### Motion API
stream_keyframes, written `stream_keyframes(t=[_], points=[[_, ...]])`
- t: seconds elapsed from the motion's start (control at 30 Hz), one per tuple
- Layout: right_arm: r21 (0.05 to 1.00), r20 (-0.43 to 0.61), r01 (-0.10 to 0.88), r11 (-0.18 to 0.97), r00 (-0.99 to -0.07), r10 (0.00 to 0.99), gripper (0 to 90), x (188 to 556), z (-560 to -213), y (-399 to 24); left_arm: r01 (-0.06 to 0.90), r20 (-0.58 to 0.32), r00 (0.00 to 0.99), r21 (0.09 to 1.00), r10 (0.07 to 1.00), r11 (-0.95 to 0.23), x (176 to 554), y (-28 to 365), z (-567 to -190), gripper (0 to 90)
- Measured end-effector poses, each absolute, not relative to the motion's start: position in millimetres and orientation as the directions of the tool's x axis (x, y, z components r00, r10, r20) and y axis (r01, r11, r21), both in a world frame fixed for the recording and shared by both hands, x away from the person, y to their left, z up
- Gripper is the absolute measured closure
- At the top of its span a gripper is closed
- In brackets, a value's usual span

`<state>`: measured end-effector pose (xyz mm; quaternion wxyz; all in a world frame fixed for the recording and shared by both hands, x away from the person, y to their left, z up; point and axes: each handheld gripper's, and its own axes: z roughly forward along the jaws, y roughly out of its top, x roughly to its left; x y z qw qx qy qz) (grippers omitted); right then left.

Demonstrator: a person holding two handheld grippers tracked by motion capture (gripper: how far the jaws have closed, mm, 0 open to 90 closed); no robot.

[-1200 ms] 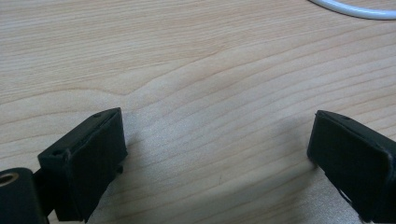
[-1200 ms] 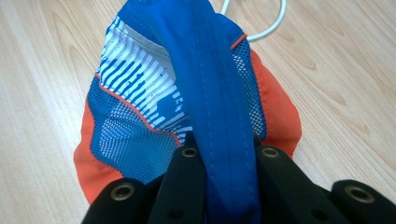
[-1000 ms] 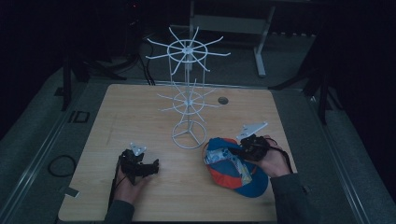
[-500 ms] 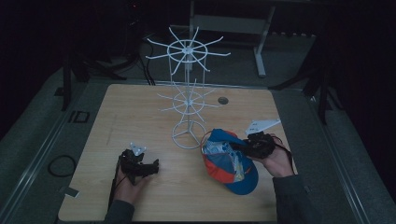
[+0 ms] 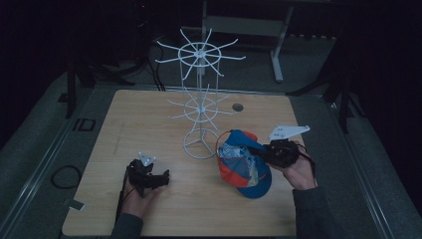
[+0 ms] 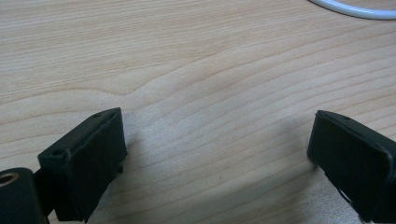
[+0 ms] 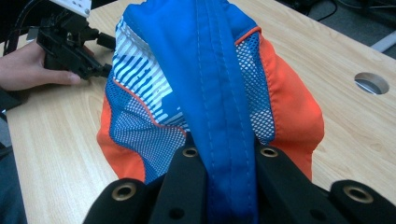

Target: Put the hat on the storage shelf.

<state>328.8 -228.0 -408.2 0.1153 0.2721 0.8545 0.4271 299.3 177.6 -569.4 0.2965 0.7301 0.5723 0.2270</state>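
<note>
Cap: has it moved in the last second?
Yes. The cap, held by the right tongs, has lifted and shifted toward the rack's base ring.

Cap (image 7: 210, 84): crown top cut by upper edge of right gripper view; strap end hidden between the jaws.
White ring (image 6: 355, 8): cut at upper right of left gripper view.
Table hole (image 7: 371, 83): contents unreadable (too dark).
</note>
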Motion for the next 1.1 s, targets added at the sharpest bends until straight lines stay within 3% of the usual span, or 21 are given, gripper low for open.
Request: stream_keyframes(t=[1.1], points=[[0.833,0.003,0.341,0.435,-0.79,0.613,88.0,322.1,-376.0,-241.2,0.701,-0.008,0.242,0.693,0.97,-0.169,299.2,177.5,-569.3,4.7]])
